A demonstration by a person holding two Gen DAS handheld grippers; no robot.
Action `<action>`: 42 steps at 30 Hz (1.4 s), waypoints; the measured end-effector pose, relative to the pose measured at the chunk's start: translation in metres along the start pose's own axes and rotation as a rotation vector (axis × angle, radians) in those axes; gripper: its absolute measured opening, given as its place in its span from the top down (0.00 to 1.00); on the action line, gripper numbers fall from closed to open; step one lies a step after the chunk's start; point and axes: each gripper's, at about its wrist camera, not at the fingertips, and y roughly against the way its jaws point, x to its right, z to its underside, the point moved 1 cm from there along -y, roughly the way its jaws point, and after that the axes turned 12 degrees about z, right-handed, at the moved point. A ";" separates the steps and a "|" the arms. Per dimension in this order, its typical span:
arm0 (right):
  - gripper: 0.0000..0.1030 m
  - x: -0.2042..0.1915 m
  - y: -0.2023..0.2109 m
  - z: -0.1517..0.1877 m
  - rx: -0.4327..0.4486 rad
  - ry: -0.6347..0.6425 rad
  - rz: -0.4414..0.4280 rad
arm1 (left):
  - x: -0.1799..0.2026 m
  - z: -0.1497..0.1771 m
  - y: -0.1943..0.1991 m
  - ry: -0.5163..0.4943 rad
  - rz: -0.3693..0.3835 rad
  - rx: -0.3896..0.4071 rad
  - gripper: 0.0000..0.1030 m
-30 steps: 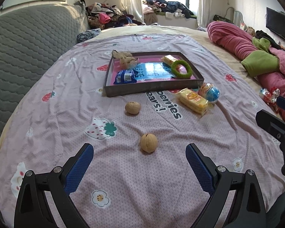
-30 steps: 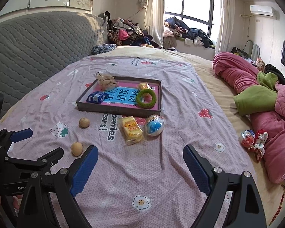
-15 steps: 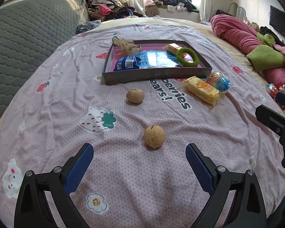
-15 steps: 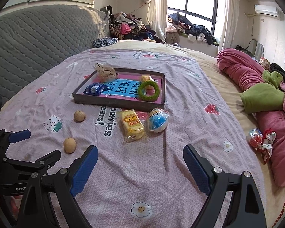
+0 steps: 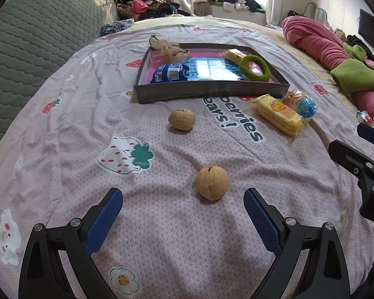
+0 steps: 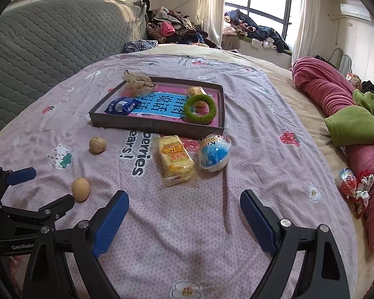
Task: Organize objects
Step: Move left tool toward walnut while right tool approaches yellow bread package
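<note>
Where both claws gape: two walnuts (image 5: pixel 212 182) (image 5: pixel 181 119), one tray (image 5: pixel 212 91).

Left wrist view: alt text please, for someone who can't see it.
The open left tool points down at a walnut on a pink bedspread. Beyond lie a second walnut, a wafer pack and a partly filled tray.

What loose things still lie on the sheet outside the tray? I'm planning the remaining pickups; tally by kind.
Walnuts: 2, near walnut, far walnut
Yellow biscuit packs: 1, biscuit pack
Blue-and-white eggs: 1, egg
Total: 4
</note>
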 end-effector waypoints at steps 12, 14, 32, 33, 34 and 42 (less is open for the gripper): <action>0.12 -0.003 -0.034 -0.007 -0.022 -0.017 -0.001 | 0.000 -0.001 -0.021 0.002 0.028 -0.023 0.05; 0.13 -0.005 -0.040 -0.008 -0.027 -0.010 -0.006 | -0.002 -0.001 -0.023 0.007 0.034 -0.025 0.05; 0.32 -0.012 -0.076 -0.017 -0.087 -0.028 -0.033 | -0.008 -0.004 -0.039 0.013 0.055 -0.042 0.05; 0.34 -0.013 -0.076 -0.016 -0.088 -0.031 -0.042 | -0.008 -0.004 -0.040 0.013 0.057 -0.042 0.05; 0.35 -0.015 -0.076 -0.016 -0.090 -0.029 -0.049 | -0.008 -0.004 -0.040 0.014 0.058 -0.043 0.05; 0.40 -0.028 -0.080 -0.021 -0.093 -0.012 -0.063 | -0.009 -0.005 -0.042 0.014 0.062 -0.045 0.05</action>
